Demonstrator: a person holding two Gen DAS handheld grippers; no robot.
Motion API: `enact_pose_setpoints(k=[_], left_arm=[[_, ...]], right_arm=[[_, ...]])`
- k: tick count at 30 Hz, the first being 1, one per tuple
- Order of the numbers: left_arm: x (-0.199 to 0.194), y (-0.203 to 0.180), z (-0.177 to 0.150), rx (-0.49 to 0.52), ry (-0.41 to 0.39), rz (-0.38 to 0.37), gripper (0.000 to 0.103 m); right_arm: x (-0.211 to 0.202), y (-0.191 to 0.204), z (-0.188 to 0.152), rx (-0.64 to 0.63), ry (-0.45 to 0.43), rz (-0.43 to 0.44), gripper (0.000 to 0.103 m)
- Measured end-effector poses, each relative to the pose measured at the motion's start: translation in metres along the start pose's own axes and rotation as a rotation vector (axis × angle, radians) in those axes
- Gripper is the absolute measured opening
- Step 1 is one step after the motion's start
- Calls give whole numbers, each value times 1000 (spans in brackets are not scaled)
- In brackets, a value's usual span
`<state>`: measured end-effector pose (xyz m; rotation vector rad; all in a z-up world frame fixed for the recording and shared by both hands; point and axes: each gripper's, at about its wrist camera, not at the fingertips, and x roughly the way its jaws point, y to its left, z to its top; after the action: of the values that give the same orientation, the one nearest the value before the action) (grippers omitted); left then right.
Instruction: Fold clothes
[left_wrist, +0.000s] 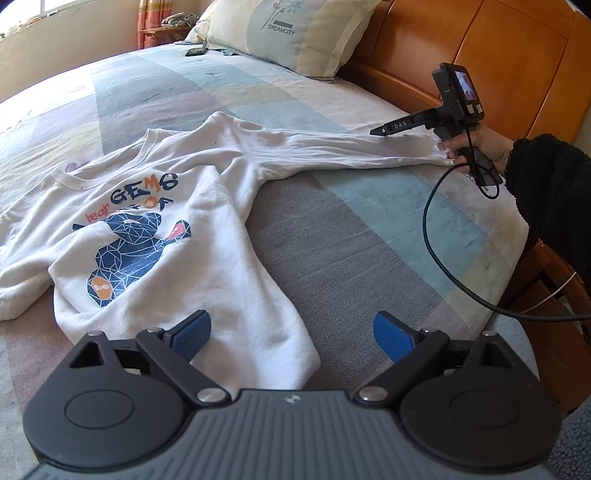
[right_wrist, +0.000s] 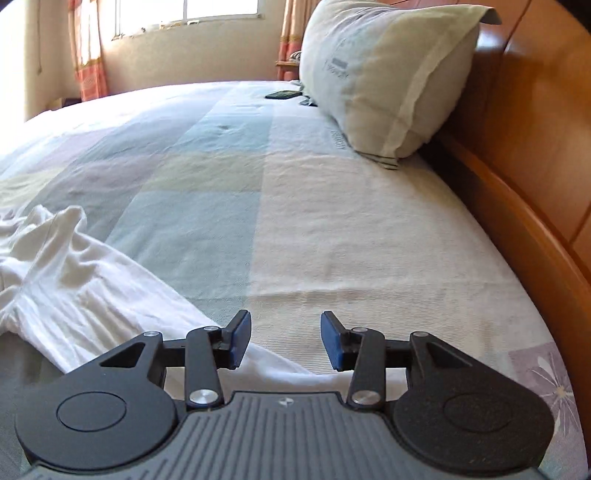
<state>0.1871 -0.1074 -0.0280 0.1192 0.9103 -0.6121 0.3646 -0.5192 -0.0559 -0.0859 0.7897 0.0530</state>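
A white sweatshirt (left_wrist: 207, 236) with a blue bear print lies face up on the bed. Its right sleeve (left_wrist: 351, 151) stretches out flat toward the headboard side. My left gripper (left_wrist: 291, 321) hangs open just above the sweatshirt's lower hem corner, with nothing between its blue pads. A person's hand (left_wrist: 480, 147) holds my right gripper (left_wrist: 380, 130) over the sleeve's cuff end. In the right wrist view the right gripper (right_wrist: 285, 332) stands open. The sleeve (right_wrist: 92, 280) runs under its left finger, and the pads do not press on it.
The patchwork bedspread (left_wrist: 351, 240) covers the bed. A pillow (left_wrist: 291, 33) leans on the wooden headboard (left_wrist: 498, 66), with a dark phone (left_wrist: 195, 51) beside it. A black cable (left_wrist: 428, 221) loops down from the right gripper across the bed's edge.
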Motion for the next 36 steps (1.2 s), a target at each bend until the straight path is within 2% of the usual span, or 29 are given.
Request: enact_pose_setpoints(k=[3,5,9,10,11,12,13,15,17,20,22,24,27,30,32,33,35,36], left_arm=[[4,2,-1,-4,5,-13,95],[7,3,-1,-4,8,-18,95],[12,4,-2,-6,11,-28,95],[12,5,-3,-8,11,-27,95],[12,6,-3,-10,11,-28,95],[12,6,-3,-11,10,-29,95],[11,7,-3,-13,9,-30,95],[10,7,-3,-16,8,-27,95],[9,8,-3,-17,6,-22,95],[4,8,-4,-16,-2,-21,95],[1,10,-5,-20,-10,-20,95],[0,12,-5,-28,-17,-17,95],[-2,13,-6,-37,-23,-18,95],[-4,13,-8,-37,-28,-21,95],[-7,13,-9,-39,-32,-19,95],[-8,13,-9,-41,-34,-15,95],[-12,13,-10,-43,-36,-8,95],[-13,13,-11,-43,-39,-5,95]], right_arm=[[8,16,-11,-82,47,11,48],[5,26,-21,-145,28,-9,48],[1,33,-27,-193,37,-3,45],[1,34,-26,-198,48,5,42],[2,35,-23,-200,63,12,34],[2,37,-20,-212,71,7,17],[3,41,-18,-230,77,-6,8],[7,47,-14,-255,58,-62,7],[10,45,-5,-204,8,-120,7],[14,38,10,-87,-50,-180,10],[12,40,15,-54,-54,-171,14],[3,44,16,-43,-71,-146,26],[-17,55,12,-42,-91,-97,34],[-29,57,-2,-39,-74,-81,40],[-28,49,-16,-21,-37,-111,48],[-27,42,-25,1,-8,-131,48],[-24,18,-44,101,52,-168,48],[-29,5,-50,173,44,-172,53]])
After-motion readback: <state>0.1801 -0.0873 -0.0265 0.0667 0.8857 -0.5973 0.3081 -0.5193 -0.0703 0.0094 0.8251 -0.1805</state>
